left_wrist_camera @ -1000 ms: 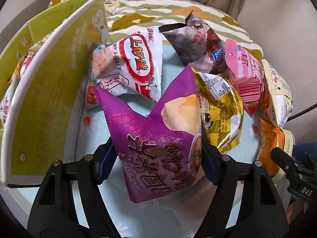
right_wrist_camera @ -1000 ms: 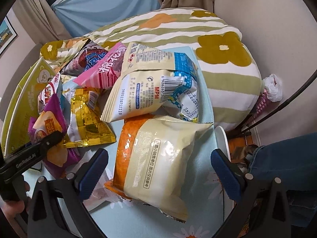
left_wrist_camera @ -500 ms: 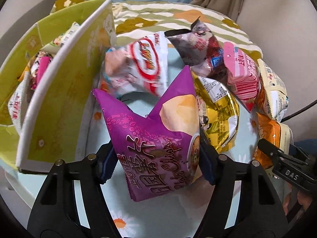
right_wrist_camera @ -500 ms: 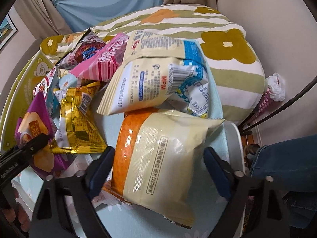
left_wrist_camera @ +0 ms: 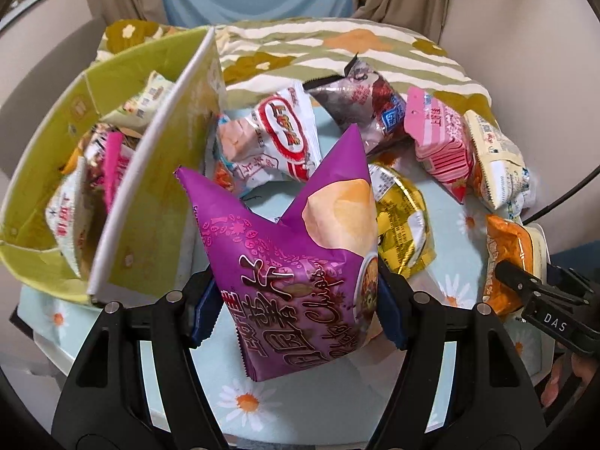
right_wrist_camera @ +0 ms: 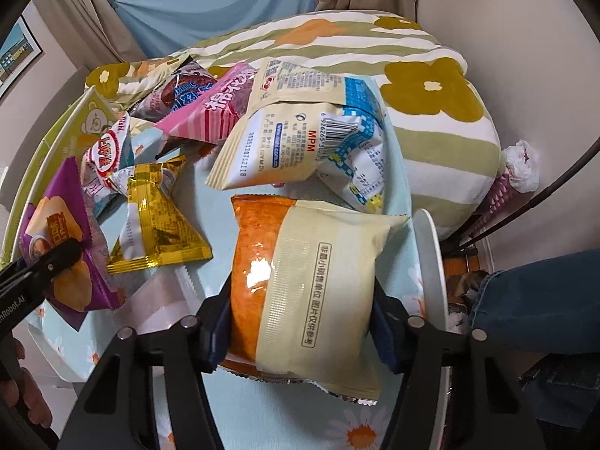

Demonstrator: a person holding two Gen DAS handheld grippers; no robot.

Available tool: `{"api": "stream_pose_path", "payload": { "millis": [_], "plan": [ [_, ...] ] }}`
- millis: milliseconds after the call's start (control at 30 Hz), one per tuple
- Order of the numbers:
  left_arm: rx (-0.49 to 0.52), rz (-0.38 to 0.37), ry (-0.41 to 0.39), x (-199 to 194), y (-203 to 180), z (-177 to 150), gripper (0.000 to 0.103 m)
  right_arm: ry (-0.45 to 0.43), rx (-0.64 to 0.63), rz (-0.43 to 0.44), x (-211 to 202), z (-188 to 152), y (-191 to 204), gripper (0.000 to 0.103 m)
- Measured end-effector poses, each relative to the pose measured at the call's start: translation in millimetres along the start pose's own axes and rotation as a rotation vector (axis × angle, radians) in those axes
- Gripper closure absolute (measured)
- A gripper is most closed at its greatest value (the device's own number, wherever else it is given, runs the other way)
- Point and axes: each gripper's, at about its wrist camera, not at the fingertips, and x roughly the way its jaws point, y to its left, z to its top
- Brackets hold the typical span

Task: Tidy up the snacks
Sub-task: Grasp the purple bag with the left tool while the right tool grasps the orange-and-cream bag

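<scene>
Since a second earlier, the left gripper point(left_wrist_camera: 296, 309) had lifted its purple chip bag point(left_wrist_camera: 296, 262) off the tablecloth point(left_wrist_camera: 337, 397), clenched on it beside the green box point(left_wrist_camera: 150, 202) at its left. Closing jaws of the right gripper point(right_wrist_camera: 300, 332) met the orange-and-cream bag point(right_wrist_camera: 307, 285), with other snack packets lying beyond it

Soft, even indoor light; fisheye-bent edges, dark corners, mild blur.
</scene>
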Motion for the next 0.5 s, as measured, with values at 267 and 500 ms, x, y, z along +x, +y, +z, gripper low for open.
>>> {"api": "stream_pose_path", "payload": {
  "millis": [267,500],
  "plan": [
    [-0.017,-0.009,-0.056,-32,10,4,0.035,-0.025,-0.013,0.018,-25,-3,6,0.046],
    [-0.022,-0.036,-0.131,-61,25,24,0.035,-0.087,-0.043,0.027,-54,6,29,0.046]
  ]
}}
